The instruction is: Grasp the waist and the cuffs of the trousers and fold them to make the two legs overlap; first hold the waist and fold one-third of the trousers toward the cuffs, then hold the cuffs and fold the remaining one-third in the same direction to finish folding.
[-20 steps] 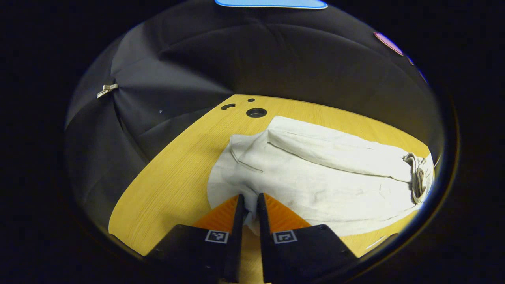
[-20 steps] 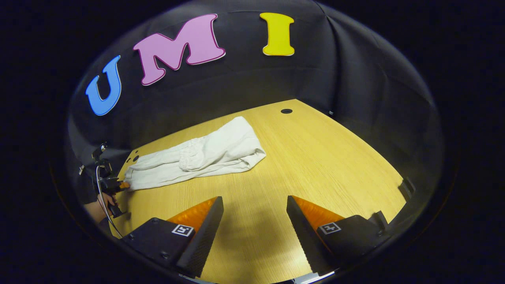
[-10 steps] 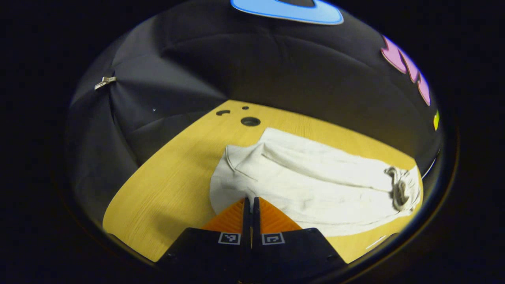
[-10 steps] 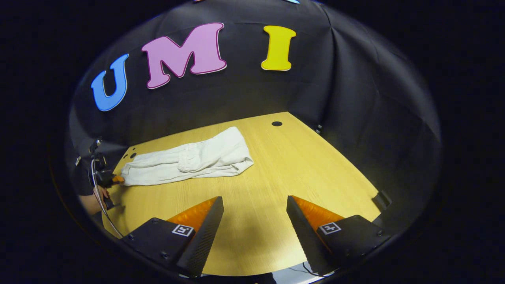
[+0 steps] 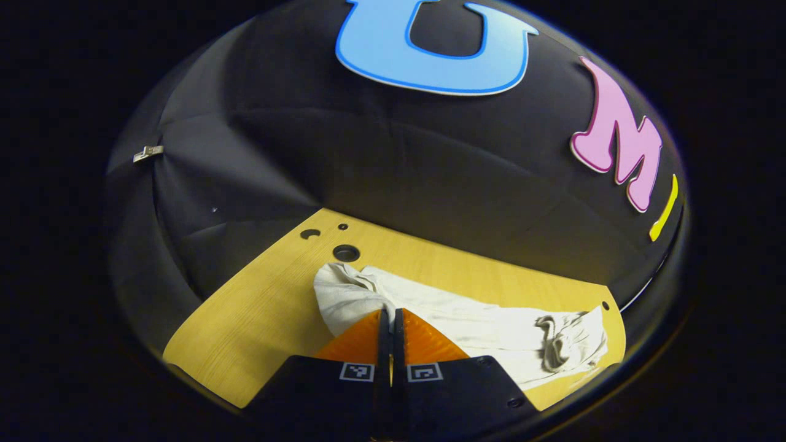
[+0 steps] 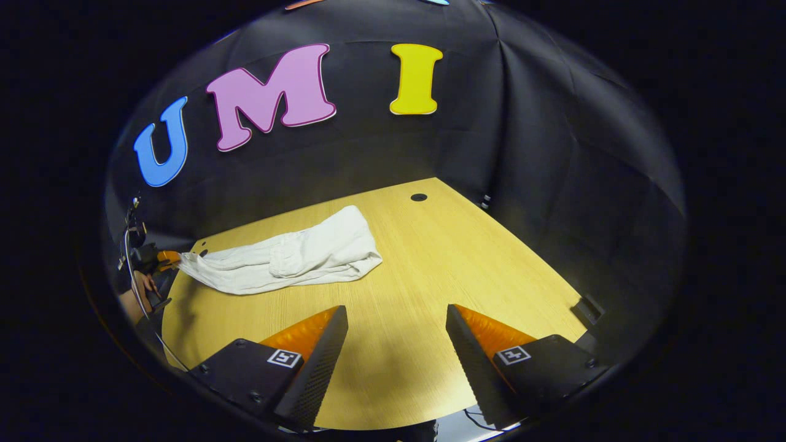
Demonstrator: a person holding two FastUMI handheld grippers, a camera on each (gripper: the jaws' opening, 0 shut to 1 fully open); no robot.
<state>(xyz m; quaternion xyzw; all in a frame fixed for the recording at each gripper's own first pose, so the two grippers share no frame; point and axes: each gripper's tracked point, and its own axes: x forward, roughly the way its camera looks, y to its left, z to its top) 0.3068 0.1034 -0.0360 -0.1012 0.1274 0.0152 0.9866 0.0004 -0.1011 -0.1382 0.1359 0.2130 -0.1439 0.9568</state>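
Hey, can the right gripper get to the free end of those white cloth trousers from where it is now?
Probably yes. The right gripper is open over bare yellow wooden table, and nothing lies between it and the near end of the white cloth trousers.

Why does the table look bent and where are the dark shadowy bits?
Right gripper view: the fisheye lens bows the table edges, and a soft shadow lies between the right gripper fingers. Left gripper view: sharp, the trousers bright against the dim wall.
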